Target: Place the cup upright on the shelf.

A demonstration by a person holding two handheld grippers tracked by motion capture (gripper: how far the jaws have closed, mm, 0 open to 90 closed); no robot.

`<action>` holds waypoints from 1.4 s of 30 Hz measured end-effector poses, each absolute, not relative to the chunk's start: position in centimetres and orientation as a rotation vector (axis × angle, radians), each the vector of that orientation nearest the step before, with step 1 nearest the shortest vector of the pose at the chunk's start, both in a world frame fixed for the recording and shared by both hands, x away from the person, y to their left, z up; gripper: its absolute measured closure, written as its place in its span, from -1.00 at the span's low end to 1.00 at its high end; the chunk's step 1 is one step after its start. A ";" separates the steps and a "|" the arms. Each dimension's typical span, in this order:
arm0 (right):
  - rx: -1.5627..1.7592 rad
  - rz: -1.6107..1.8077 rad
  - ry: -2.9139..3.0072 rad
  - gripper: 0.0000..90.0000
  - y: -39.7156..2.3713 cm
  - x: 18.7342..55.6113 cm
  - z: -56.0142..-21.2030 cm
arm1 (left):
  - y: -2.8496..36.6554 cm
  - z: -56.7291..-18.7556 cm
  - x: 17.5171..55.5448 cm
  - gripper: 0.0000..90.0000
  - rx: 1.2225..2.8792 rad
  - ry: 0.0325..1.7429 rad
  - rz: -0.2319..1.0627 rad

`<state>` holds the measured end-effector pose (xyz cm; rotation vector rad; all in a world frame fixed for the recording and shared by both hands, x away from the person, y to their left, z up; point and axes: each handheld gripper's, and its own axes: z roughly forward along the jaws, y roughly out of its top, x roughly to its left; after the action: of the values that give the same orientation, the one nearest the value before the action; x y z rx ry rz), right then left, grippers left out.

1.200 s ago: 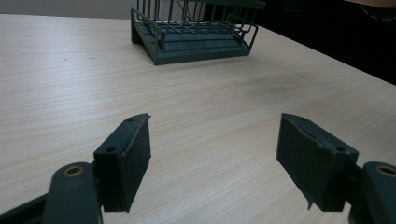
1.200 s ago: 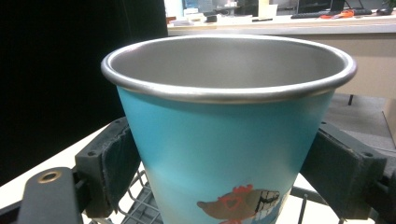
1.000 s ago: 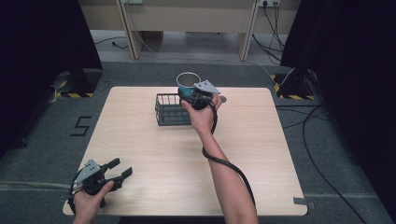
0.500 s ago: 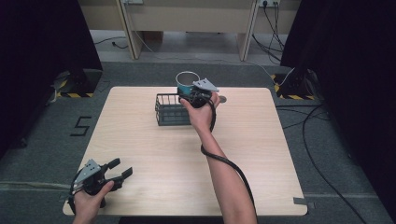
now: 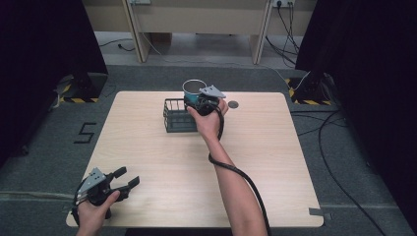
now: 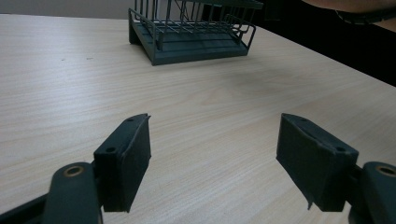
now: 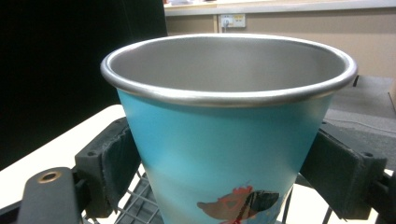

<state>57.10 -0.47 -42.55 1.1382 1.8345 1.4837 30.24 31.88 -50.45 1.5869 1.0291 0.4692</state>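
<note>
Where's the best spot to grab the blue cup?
Probably on the cup's round side wall below the rolled rim, one jaw on each side, coming in level. It stands upright and widens upward, so the rim stops slipping. The right gripper holds it this way over the wire basket.

The cup is blue on the outside and shiny grey metal inside, with a small red and black picture low on its side. It stands upright with nothing in it, held up above the dark wire basket, which sits on the tabletop
</note>
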 end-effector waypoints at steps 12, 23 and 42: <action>1.164 1.437 1.888 -0.62 -0.3 57.4 -43.3 | 31.8 -50.4 30.2 -0.43 1.587 1.028 0.469; 1.190 1.405 1.914 -0.66 -0.1 57.7 -43.8 | 31.9 -50.4 30.2 -0.43 1.588 1.028 0.468; 1.208 1.399 1.915 -0.66 -0.1 58.0 -44.4 | 31.9 -50.5 30.3 -0.43 1.591 1.028 0.467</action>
<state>57.95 -0.09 -44.39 1.2081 1.9154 1.3990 30.26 31.87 -50.47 1.5913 1.0279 0.4667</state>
